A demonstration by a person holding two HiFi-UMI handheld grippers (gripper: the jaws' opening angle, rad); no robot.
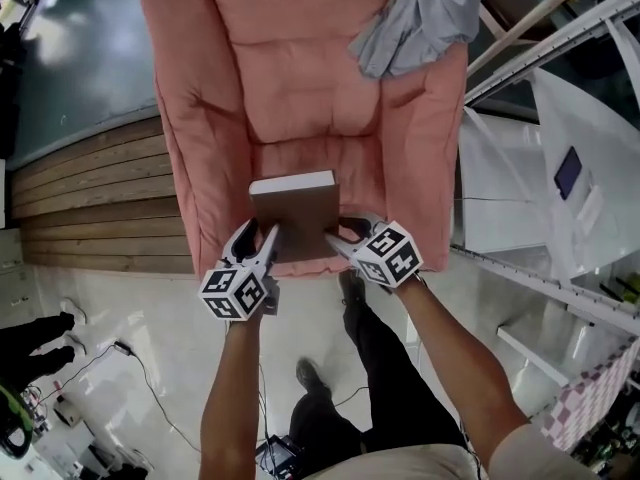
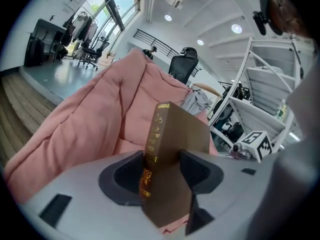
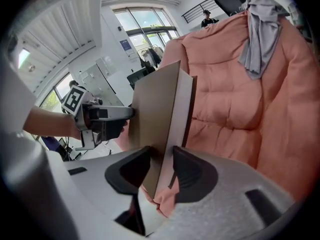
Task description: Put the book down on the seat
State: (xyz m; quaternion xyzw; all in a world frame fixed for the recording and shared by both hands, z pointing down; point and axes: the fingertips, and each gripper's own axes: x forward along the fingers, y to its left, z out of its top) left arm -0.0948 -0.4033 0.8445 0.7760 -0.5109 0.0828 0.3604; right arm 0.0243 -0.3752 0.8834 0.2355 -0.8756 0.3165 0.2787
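Note:
A brown hardcover book (image 1: 293, 208) hangs over the front of the pink armchair's seat (image 1: 300, 158), held between both grippers. My left gripper (image 1: 262, 236) is shut on its spine side, and in the left gripper view the gold-lettered spine (image 2: 152, 139) stands upright between the pads of that gripper (image 2: 161, 171). My right gripper (image 1: 338, 240) is shut on the opposite side, where the cover and white page edge (image 3: 175, 114) sit between its pads (image 3: 161, 166). The book (image 3: 155, 109) is tilted, above the cushion; I cannot tell whether its lower edge touches.
A grey garment (image 1: 415, 18) is draped over the armchair's back right corner. White metal shelving (image 1: 560, 38) stands close on the right. A wooden floor strip (image 1: 90, 188) lies left of the chair. The person's legs and shoes (image 1: 352, 293) stand before the chair front.

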